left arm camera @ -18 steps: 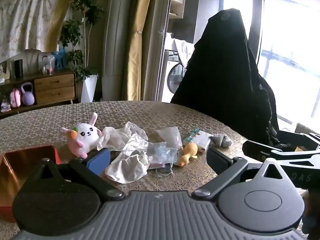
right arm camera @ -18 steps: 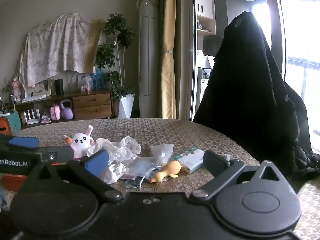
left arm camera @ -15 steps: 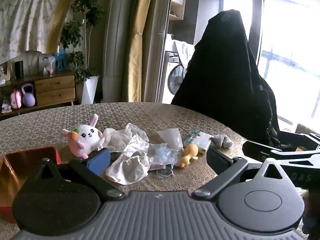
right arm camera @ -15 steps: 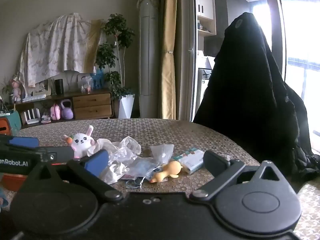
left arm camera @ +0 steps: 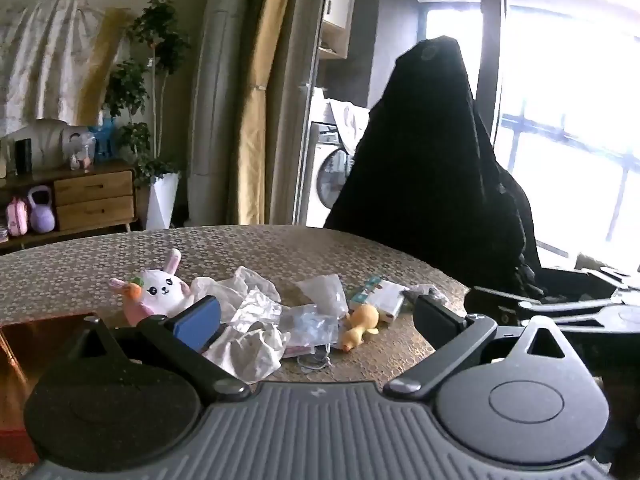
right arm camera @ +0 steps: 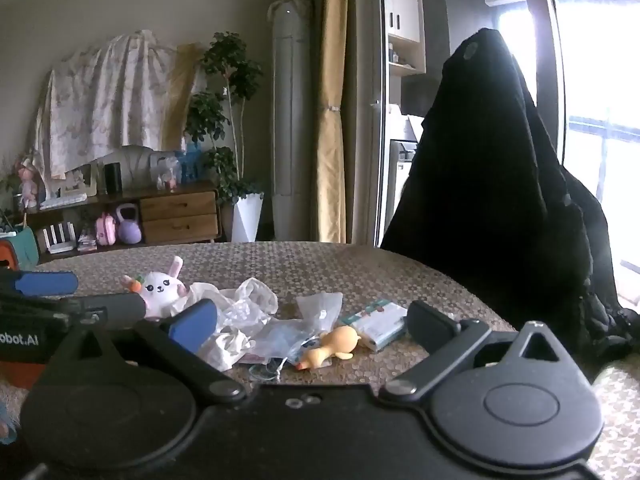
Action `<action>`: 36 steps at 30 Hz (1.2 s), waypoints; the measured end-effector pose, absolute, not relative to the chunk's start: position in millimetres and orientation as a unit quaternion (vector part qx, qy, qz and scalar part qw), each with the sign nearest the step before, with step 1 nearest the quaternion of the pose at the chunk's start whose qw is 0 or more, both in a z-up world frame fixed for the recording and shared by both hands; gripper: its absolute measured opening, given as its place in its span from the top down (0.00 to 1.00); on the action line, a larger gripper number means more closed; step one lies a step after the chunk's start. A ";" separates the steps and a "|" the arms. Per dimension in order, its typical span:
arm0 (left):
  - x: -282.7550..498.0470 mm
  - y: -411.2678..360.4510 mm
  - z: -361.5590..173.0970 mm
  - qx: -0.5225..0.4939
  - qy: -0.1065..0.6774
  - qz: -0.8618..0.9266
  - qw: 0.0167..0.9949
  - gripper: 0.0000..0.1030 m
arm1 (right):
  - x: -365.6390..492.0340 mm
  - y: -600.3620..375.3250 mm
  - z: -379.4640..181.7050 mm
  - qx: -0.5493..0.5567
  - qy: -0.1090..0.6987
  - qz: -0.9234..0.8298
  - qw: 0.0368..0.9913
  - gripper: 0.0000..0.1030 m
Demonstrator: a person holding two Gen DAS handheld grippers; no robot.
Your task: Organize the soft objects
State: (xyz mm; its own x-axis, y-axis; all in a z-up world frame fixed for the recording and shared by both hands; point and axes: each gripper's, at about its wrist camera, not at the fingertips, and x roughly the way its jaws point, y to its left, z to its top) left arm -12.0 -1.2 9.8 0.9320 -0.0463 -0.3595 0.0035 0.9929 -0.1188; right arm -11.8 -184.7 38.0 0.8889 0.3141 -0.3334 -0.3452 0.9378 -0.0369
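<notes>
Living room with a wooden sideboard and potted plant behind, and up front a round table [left arm camera: 280,248] under a brown patterned cloth. Heaped mid-table: a white plush bunny with pink ears and an orange carrot [left arm camera: 160,290] at 9 o'clock of the pile, crumpled white tissue-like wrappers [left arm camera: 248,344] at centre, a clear crinkly plastic bag [left arm camera: 310,324] just beside them, a soft yellow rubber duck lying on its side [left arm camera: 358,326] at 4 o'clock, touching or nearly touching a small white-and-teal carton [left arm camera: 380,294] at 2 o'clock. Off at 8 o'clock, a copper-orange open bin [left arm camera: 36,332], likely the drop spot. Left gripper [left arm camera: 316,314] spread wide and empty, aimed slightly down at the wrappers; right gripper [right arm camera: 312,320] likewise released, nothing between its pads, facing the duck and bag. Risks, as judged: closing on thin wrapper or bag could drag neighbours along, tangling the loop of thread near the bag; squeezing the duck off-centre could squirt it off the near edge; both tools converging on one heap could collide, being already close side by side; grabbing the carton by mistake would not suit a soft-item sort. Dark draped chair [left arm camera: 432,184] at 1 o'clock well clear.
</notes>
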 end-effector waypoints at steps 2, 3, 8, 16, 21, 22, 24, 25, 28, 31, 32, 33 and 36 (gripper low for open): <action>-12.5 0.5 10.6 -0.060 0.179 -0.005 0.982 0.00 | -11.5 -186.7 36.8 -0.043 0.165 0.172 0.970 0.02; -13.2 0.9 10.9 -0.062 0.177 -0.004 0.982 0.00 | -9.8 -188.4 36.7 -0.040 0.166 0.174 0.970 0.02; -12.5 3.5 12.5 -0.069 0.177 0.000 0.982 0.00 | -11.9 -190.1 38.9 -0.040 0.162 0.183 0.969 0.03; -8.1 4.8 11.9 -0.073 0.191 -0.004 0.979 0.00 | -10.2 -194.1 38.6 -0.035 0.166 0.191 0.967 0.06; -6.6 2.7 12.9 -0.068 0.191 -0.019 0.979 0.00 | -8.3 -195.4 38.1 -0.033 0.174 0.189 0.966 0.06; -5.8 1.0 13.1 -0.065 0.191 -0.016 0.979 0.00 | -8.1 -195.6 38.2 -0.033 0.174 0.190 0.966 0.06; -4.5 -0.3 13.1 -0.063 0.193 -0.014 0.979 0.00 | -7.6 -196.0 38.0 -0.034 0.174 0.189 0.966 0.06; -3.8 -0.6 12.9 -0.064 0.194 -0.013 0.979 0.00 | -7.3 -196.8 38.2 -0.033 0.175 0.189 0.966 0.06; -2.5 -1.2 13.1 -0.064 0.196 -0.008 0.979 0.00 | -7.8 -195.0 37.3 -0.036 0.175 0.189 0.966 0.06; -1.8 -1.4 13.2 -0.062 0.198 -0.004 0.978 0.00 | -8.5 -195.6 37.2 -0.038 0.173 0.189 0.966 0.06; -1.5 -1.4 13.5 -0.063 0.200 -0.004 0.978 0.00 | -8.4 -195.2 37.2 -0.037 0.174 0.188 0.966 0.06; -1.1 -1.7 13.8 -0.064 0.200 -0.004 0.978 0.00 | -8.3 -195.3 37.0 -0.037 0.174 0.188 0.966 0.07; -0.9 -1.6 13.0 -0.062 0.202 0.001 0.977 0.00 | -8.6 -195.3 36.9 -0.038 0.174 0.189 0.966 0.08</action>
State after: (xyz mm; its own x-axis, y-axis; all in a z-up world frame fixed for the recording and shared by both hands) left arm -0.9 -1.6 13.0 0.9183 -0.0241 -0.3952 -0.0264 0.9922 -0.1219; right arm -8.6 -195.3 36.9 0.8676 0.3521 -0.3512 -0.3787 0.9255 -0.0077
